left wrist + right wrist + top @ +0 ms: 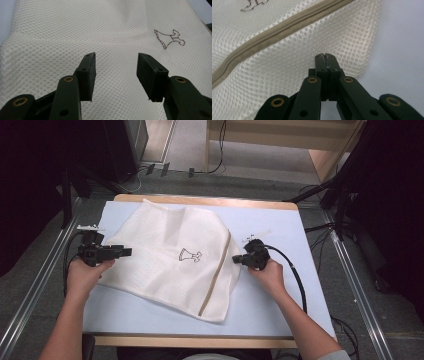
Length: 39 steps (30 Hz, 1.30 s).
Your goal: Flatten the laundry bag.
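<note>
A white mesh bag [170, 255] lies flat on the light blue table [270, 295], with a beige zipper [215, 275] along its right side and a small outline drawing [190, 255] in the middle. My left gripper [127, 251] hovers at the bag's left edge. Its jaws stand wide apart over the mesh [75, 30] with nothing between them, as the left gripper [116, 65] view shows. My right gripper [236, 260] is at the bag's right edge. There the right gripper [327, 58] is shut, with a thin sliver of mesh [287, 57] pinched at its tips, just below the zipper [274, 35].
Bare blue tabletop [402, 50] lies right of the bag and along the front. Metal rails [30, 290] run down both sides of the table. Cables [300, 280] trail from the right gripper, and dark equipment stands at the back left.
</note>
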Motion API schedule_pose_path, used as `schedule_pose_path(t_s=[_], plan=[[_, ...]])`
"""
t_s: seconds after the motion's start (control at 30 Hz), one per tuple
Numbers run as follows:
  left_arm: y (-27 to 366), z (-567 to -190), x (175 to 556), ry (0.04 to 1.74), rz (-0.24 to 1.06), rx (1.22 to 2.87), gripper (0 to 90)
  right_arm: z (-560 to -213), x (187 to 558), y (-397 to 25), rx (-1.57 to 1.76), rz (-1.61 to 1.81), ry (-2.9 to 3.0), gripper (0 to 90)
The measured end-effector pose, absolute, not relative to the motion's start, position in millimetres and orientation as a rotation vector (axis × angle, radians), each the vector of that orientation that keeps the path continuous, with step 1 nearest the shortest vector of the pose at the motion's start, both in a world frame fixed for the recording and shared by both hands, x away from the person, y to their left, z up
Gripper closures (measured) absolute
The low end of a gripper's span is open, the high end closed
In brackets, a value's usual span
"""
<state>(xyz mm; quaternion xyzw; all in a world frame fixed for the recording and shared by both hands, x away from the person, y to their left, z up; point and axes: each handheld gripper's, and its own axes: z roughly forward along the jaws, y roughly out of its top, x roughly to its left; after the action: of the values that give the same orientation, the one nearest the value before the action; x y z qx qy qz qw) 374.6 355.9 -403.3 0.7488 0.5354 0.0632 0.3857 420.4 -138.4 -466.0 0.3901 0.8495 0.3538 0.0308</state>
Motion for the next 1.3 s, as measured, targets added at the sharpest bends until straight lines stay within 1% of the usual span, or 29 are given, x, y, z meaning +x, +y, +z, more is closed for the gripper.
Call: schedule_pose_path(t_s=[0.03, 0.1, 0.13, 0.2, 0.23, 0.37, 0.43, 0.47, 0.57, 0.6, 0.63, 0.67, 0.7, 0.73, 0.77, 0.87, 0.97, 1.0, 1.03, 1.1, 1.13, 1.2, 1.27, 1.3], plan=[[356, -403, 375, 1.363, 0.161, 1.907, 50.8, -466, 420, -138, 1.202, 1.09, 2.618, 90.0], [354, -403, 376, 1.364, 0.159, 1.901, 50.7, -464, 403, -140, 1.168, 1.082, 2.63, 90.0], [354, -403, 376, 1.364, 0.159, 1.901, 50.5, -464, 403, -140, 1.168, 1.082, 2.63, 90.0], [351, -403, 378, 1.357, 0.168, 1.909, 50.3, -465, 385, -142, 1.123, 1.086, 2.637, 90.0], [351, -403, 378, 1.357, 0.168, 1.909, 50.0, -465, 385, -142, 1.123, 1.086, 2.637, 90.0], [347, -406, 382, 1.344, 0.177, 1.91, 46.8, -466, 364, -142, 1.099, 1.095, 2.66, 90.0], [345, -407, 385, 1.341, 0.18, 1.914, 46.2, -465, 359, -141, 1.107, 1.094, 2.668, 90.0], [341, -408, 389, 1.336, 0.179, 1.915, 46.0, -465, 350, -139, 1.078, 1.096, 2.693, 90.0], [338, -408, 392, 1.328, 0.172, 1.92, 45.8, -464, 344, -137, 1.037, 1.098, 2.715, 90.0], [334, -408, 395, 1.324, 0.17, 1.931, 45.4, -463, 344, -138, 1.011, 1.096, 2.725, 87.4], [334, -408, 395, 1.324, 0.17, 1.931, 45.1, -463, 344, -138, 1.011, 1.096, 2.725, 87.4], [332, -408, 397, 1.333, 0.164, 1.925, 44.8, -460, 346, -143, 1.027, 1.143, 2.718, 83.5], [332, -408, 397, 1.333, 0.164, 1.925, 44.8, -460, 346, -143, 1.027, 1.143, 2.718, 83.5], [331, -408, 398, 1.339, 0.163, 1.927, 44.7, -455, 347, -148, 1.035, 1.178, 2.67, 79.5], [331, -408, 398, 1.339, 0.163, 1.927, 44.8, -455, 347, -148, 1.035, 1.178, 2.67, 79.5], [331, -407, 396, 1.343, 0.167, 1.92, 44.8, -448, 352, -155, 1.05, 1.194, 2.599, 70.6], [333, -406, 389, 1.339, 0.183, 1.927, 44.8, -443, 365, -158, 1.095, 1.225, 2.526, 58.4], [333, -406, 389, 1.339, 0.183, 1.927, 44.8, -443, 365, -158, 1.095, 1.225, 2.526, 58.4], [334, -406, 384, 1.343, 0.185, 1.922, 44.8, -439, 376, -159, 1.134, 1.235, 2.513, 56.0], [335, -405, 381, 1.344, 0.189, 1.914, 44.8, -437, 381, -160, 1.151, 1.243, 2.512, 55.6], [336, -405, 376, 1.344, 0.194, 1.915, 44.8, -434, 389, -160, 1.152, 1.226, 2.49, 53.1], [337, -405, 373, 1.343, 0.198, 1.915, 44.8, -434, 393, -160, 1.151, 1.22, 2.485, 51.6], [338, -405, 365, 1.343, 0.203, 1.917, 44.7, -431, 405, -157, 1.162, 1.218, 2.474, 46.9], [338, -405, 365, 1.343, 0.203, 1.917, 44.7, -431, 405, -157, 1.162, 1.218, 2.474, 46.9]])
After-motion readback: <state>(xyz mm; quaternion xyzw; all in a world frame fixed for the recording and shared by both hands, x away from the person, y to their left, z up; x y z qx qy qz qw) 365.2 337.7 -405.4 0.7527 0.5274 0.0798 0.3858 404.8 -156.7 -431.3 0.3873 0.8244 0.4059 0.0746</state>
